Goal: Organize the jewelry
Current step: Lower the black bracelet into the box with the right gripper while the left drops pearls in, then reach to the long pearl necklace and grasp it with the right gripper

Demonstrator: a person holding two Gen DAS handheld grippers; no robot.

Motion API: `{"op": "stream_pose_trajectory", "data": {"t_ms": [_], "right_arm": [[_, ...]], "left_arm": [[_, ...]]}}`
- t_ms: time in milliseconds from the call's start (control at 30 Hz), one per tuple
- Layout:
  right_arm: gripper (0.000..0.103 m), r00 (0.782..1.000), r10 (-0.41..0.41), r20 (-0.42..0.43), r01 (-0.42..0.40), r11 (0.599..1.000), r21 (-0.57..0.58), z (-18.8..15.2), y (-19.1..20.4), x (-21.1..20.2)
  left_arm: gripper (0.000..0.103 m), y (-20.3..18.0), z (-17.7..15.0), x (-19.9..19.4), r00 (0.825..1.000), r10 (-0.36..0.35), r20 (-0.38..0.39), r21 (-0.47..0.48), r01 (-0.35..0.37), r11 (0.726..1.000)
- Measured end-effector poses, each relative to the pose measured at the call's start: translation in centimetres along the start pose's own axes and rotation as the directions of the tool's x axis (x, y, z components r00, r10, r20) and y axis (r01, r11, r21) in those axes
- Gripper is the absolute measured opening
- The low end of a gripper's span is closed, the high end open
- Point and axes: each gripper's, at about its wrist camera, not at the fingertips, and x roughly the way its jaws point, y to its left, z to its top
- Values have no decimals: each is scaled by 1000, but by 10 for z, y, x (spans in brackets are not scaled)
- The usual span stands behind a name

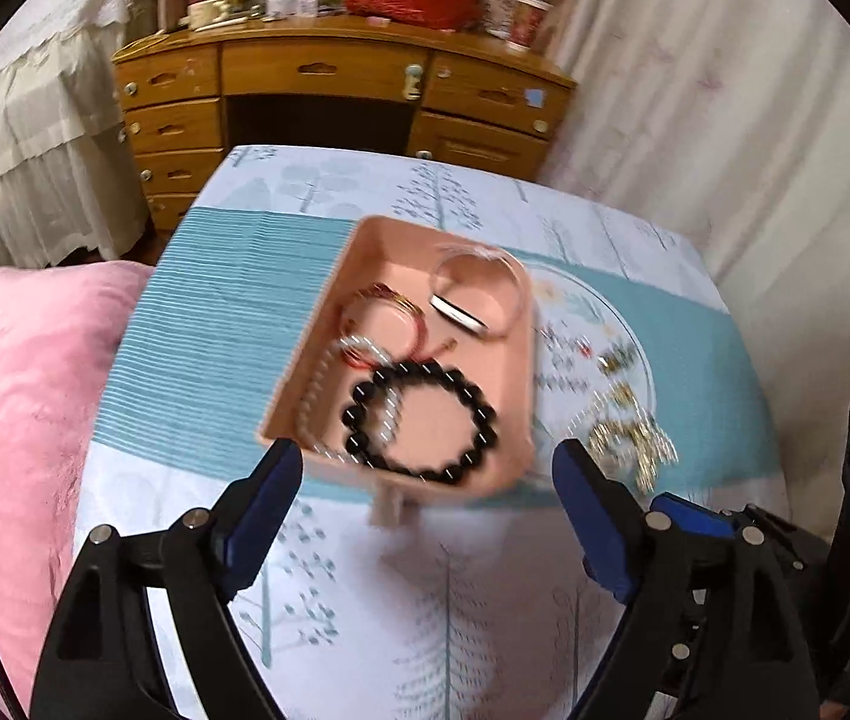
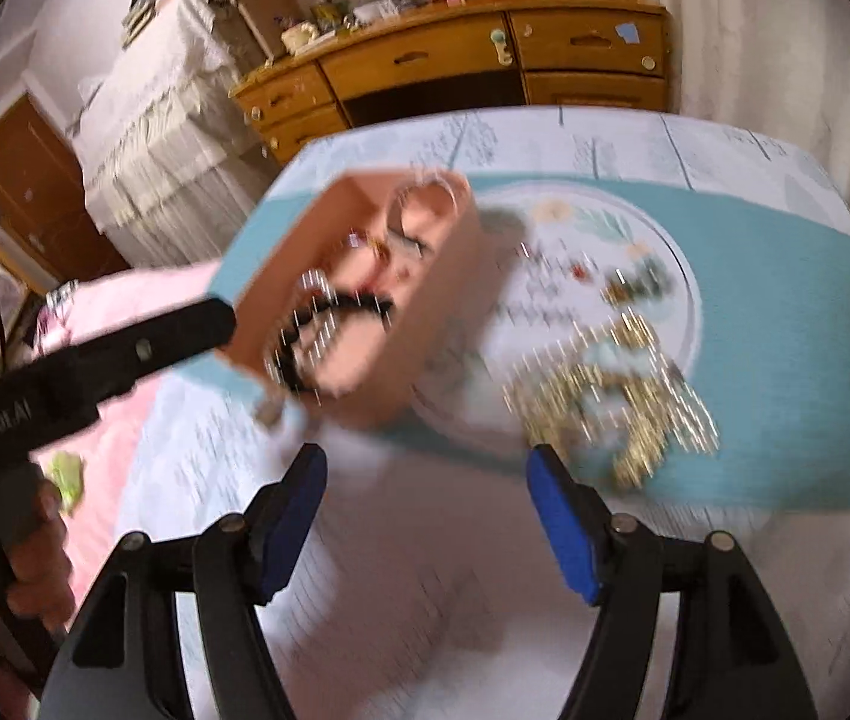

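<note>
Two grippers, the left gripper [image 1: 425, 483] and right gripper [image 2: 427, 483], hang with jaws spread and empty over the bedspread [image 1: 233, 312]. Mid-bed, the pink tray [image 1: 329, 324] holds a black bead bracelet [image 1: 419, 420]; gold jewelry [image 1: 635, 444] lies on the plate [image 1: 644, 372] touching it.

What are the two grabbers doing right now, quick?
Left gripper: open, holding nothing, above the near edge of the pink tray.
Right gripper: open, holding nothing, near the gold jewelry on the plate.
</note>
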Motion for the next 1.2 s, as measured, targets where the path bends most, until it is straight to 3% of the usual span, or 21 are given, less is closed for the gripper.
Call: {"op": "stream_pose_trajectory", "data": {"t_ms": [267,467,600,667,767,1033,1200], "right_arm": [[69,996,-40,-85,36,998,-47,-55,-27,-15],[69,995,-59,-79,63,997,42,-73,-54,-27],[69,992,-121,-24,120,992,-33,-76,-64,-35],[69,983,-186,8,185,974,-129,-74,-72,-35],[69,974,-221,57,228,948,-222,-68,-85,-34],[69,968,-233,90,249,915,-316,-41,-120,-17],[64,974,-200,107,227,883,-410,-27,-120,-1]], "left_arm": [[89,-37,-27,-5,996,-88,-31,82,90,993],[90,-71,-48,3,988,-125,-87,109,134,985],[94,-90,-57,16,990,-96,-107,151,112,982],[94,-99,-61,24,990,-78,-114,173,98,980],[94,-111,-66,38,990,-61,-130,198,86,976],[94,-147,-69,67,995,10,-99,277,17,961],[94,-152,-65,86,995,46,-94,252,-21,968]]}}
